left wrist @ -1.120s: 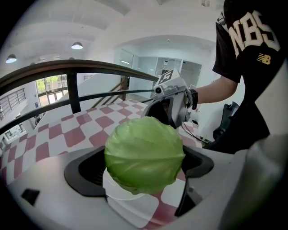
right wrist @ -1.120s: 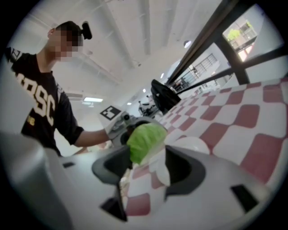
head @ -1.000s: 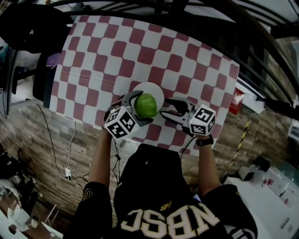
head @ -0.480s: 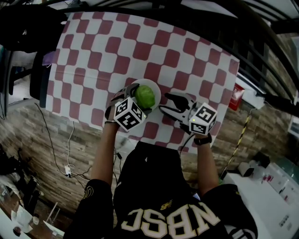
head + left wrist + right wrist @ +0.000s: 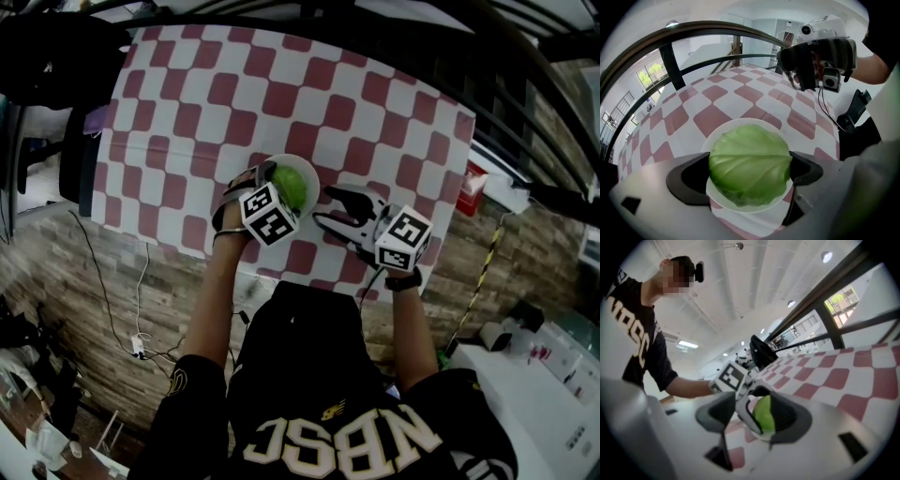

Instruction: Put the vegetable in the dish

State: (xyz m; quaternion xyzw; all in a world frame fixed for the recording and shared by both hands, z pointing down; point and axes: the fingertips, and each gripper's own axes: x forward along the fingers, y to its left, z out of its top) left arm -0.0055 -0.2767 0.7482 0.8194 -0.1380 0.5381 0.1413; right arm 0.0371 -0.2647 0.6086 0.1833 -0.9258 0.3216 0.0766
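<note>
One cabbage [image 5: 750,161] sits clenched in your left tongs [image 5: 751,172] over the dish [image 5: 723,205]; your right tongs [image 5: 330,207] gape empty beside it.

Right tool [image 5: 757,422] gapes wide, cabbage [image 5: 765,420] beyond.

**Head view:** dim and underexposed, with dark corners. The checked tabletop [image 5: 187,122] is the brightest area, and its edges bow under wide-angle distortion.

**Left gripper view:** bright, even daylight enters from the side windows [image 5: 651,75]. The cabbage [image 5: 750,164] is sharp, with its underside shaded. The body of the left claw [image 5: 750,174] is out of focus close to the lens.

**Right gripper view:** lit by ceiling lamps [image 5: 687,344], with glare at the window pane [image 5: 841,301]. The picture is soft throughout, inside a round black vignette.
</note>
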